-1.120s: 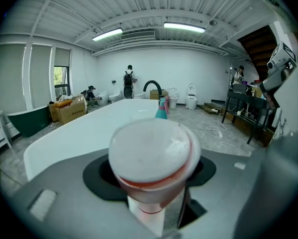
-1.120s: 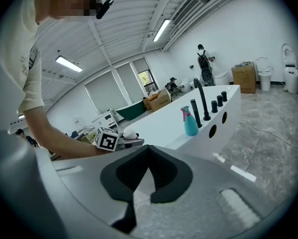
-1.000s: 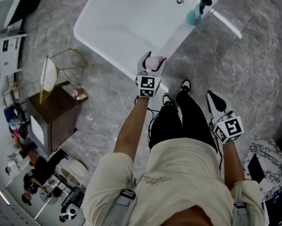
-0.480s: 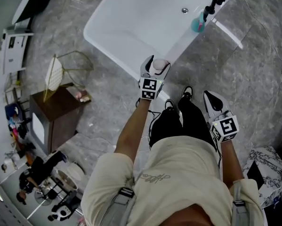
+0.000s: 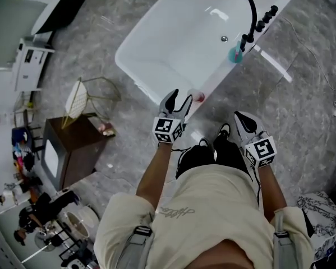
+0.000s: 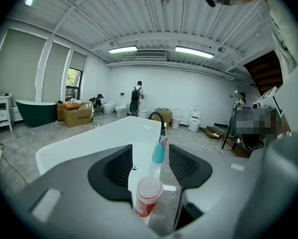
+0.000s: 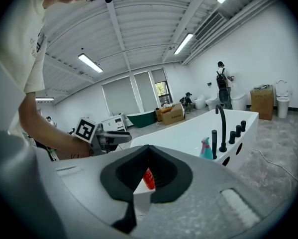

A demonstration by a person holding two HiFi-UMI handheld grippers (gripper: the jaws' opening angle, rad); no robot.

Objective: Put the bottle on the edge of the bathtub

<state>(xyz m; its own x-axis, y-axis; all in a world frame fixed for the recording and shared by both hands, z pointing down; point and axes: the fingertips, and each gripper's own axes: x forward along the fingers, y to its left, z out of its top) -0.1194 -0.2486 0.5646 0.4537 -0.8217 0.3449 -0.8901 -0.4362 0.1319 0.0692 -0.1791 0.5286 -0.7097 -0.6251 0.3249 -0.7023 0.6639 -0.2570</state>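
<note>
Placement looks done. The small red-filled bottle with a pale pink cap (image 5: 198, 96) stands upright on the rim of the white freestanding bathtub (image 5: 179, 38), at the corner nearest you.

Your left gripper (image 5: 178, 101) sits just short of the bottle, which is at about 2 o'clock from the tips in the head view. In the left gripper view the bottle (image 6: 148, 195) lines up with the gap, but neither pad touches it. The left gripper (image 6: 153, 166) has its jaws well apart and closing, on nothing. The bottle is standing free.

Your right gripper (image 5: 245, 122) hangs low at 4 o'clock from the bottle, well apart from the tub. Its jaws are together and empty. In its own view, the right gripper (image 7: 149, 147) only frames the bottle (image 7: 149, 179) and the tub corner (image 7: 188, 131) in the distance.

A teal spray bottle (image 5: 235, 54) sits further along the same rim at 1 o'clock, beside the black faucet (image 5: 249, 15). It is well apart from the bottle, so no conflict.

What's left, as I judge it: take the left gripper straight back toward 7 o'clock without clipping the cap. The bottle sits close to the rim's outer edge, so a nudge could drop it onto the grey marble floor (image 5: 302, 94).
</note>
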